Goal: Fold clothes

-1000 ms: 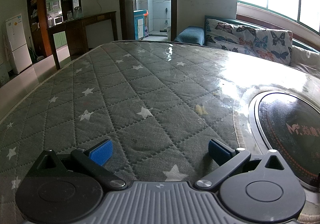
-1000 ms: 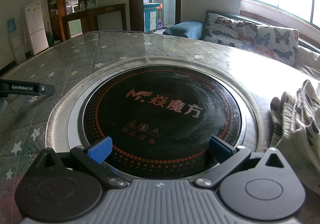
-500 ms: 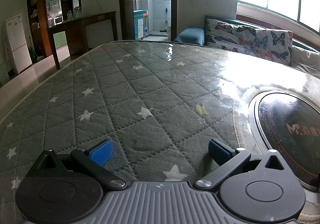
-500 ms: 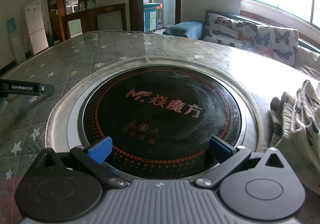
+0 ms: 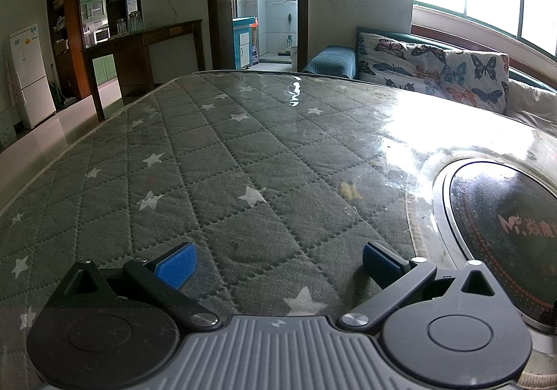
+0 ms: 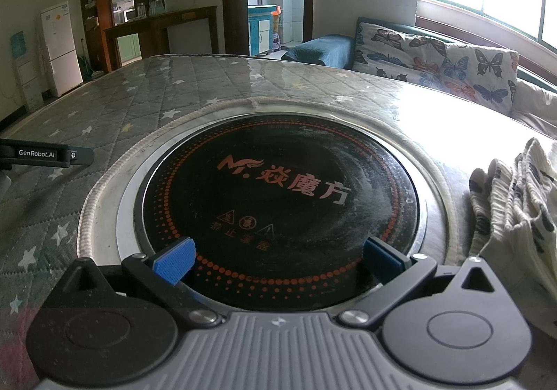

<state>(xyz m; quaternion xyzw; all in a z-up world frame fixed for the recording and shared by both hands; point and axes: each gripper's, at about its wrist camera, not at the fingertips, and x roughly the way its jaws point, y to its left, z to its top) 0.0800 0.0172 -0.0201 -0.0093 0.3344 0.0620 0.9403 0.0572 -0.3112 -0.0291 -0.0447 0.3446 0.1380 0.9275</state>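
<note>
Hovering wide-jawed and empty: left hand-held gripper (image 5: 276,259) over quilted counter (image 5: 216,160), right hand-held gripper (image 6: 277,257) above cooktop (image 6: 278,202). Likely poised to reach the crumpled garment (image 6: 515,212) at right.

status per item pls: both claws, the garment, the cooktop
left claw: open, empty, over the quilted table cover
right claw: open, empty, over the cooktop
garment: crumpled, unfolded, untouched at the right edge
cooktop: bare, dusty, nothing on it
</note>
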